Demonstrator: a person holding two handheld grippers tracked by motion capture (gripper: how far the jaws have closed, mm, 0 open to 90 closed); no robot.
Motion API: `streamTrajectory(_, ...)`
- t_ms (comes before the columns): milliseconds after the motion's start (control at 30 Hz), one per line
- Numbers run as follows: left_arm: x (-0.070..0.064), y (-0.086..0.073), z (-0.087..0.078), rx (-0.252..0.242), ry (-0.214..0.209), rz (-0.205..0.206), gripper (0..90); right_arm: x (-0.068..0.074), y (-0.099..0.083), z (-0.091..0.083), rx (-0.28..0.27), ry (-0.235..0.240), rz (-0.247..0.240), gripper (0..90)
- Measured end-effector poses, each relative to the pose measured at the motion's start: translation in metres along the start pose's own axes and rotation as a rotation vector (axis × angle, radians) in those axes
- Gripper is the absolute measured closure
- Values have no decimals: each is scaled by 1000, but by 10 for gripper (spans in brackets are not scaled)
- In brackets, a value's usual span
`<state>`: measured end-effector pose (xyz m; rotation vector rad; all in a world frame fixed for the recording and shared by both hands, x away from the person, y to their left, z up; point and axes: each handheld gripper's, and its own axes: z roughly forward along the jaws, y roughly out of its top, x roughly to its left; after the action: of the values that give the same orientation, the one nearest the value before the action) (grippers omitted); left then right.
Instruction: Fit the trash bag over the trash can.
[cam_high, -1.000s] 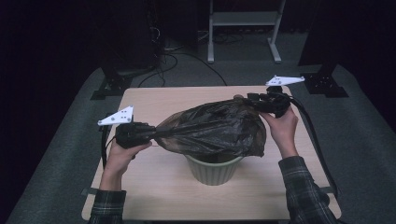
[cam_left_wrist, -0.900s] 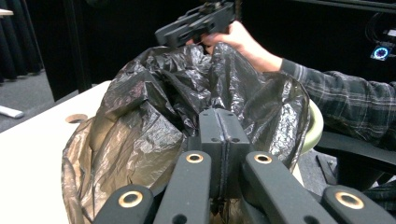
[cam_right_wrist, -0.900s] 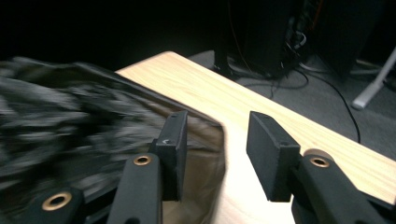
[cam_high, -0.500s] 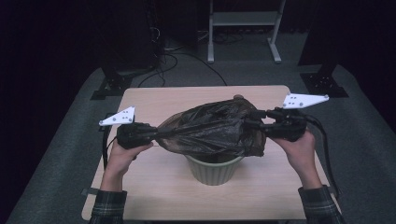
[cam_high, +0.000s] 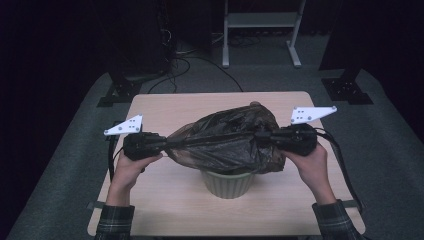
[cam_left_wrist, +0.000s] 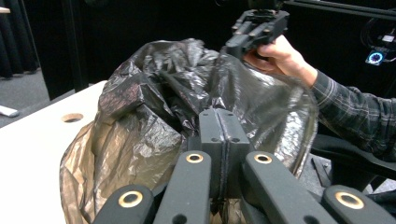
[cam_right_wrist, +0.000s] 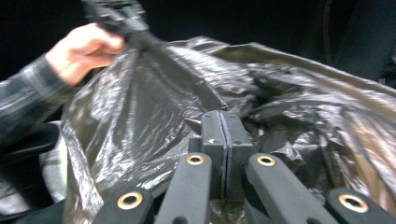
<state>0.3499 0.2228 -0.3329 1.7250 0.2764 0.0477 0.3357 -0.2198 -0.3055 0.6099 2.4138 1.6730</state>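
Plastic, black, thin and crinkled, made up the bin bag (cam_high: 225, 140) that was stretched between the two grippers above the pale green ribbed waste bin (cam_high: 228, 183). The bin stood on the light wooden table (cam_high: 165, 200) toward its near edge, roughly midway between left and right, and the bag hung over its mouth, hiding the rim at the far side.

The left gripper (cam_high: 162, 145) was at the left of the bag, its jaws pressed together on a gathered, twisted corner of the plastic. In the left gripper view the two black jaws met flat against each other with the film pinched between them (cam_left_wrist: 223, 140), and the bag (cam_left_wrist: 163, 121) bulged out beyond them, brownish where light came through it.

The right gripper (cam_high: 264, 137) was at the right of the bag, level with the left one, and likewise clamped on the bag's edge. In the right gripper view its jaws were closed tight with plastic caught between them (cam_right_wrist: 223, 140), and the bag (cam_right_wrist: 154, 121) spread taut toward the far hand.

The left hand (cam_high: 131, 167) and the right hand (cam_high: 311, 162) gripped the tools from the near side, in plaid sleeves. Between the grippers the upper edge of the bag ran in a nearly straight, tight line.
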Motion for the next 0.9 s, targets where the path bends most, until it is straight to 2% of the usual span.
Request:
streamTrajectory(167,-9,-1,-5,9,3,0,896,27,-12,-8,13,62,-14,895)
streamTrajectory(233,-13,-3,-7,11,4,-1,896,37,-19,-10,20,74,-20,895)
streamTrajectory(500,-24,-11,-10,39,-13,-11,896,67,-37,-14,24,141,-25,897)
streamTrajectory(700,-23,-20,-7,66,-21,-32,896,75,-52,-1,87,156,-29,896)
streamTrajectory(800,-20,-24,-4,105,8,-33,896,76,-56,7,135,137,-38,897)
streamTrajectory(900,-16,-28,-6,105,27,-49,896,75,-60,15,185,119,-48,895)
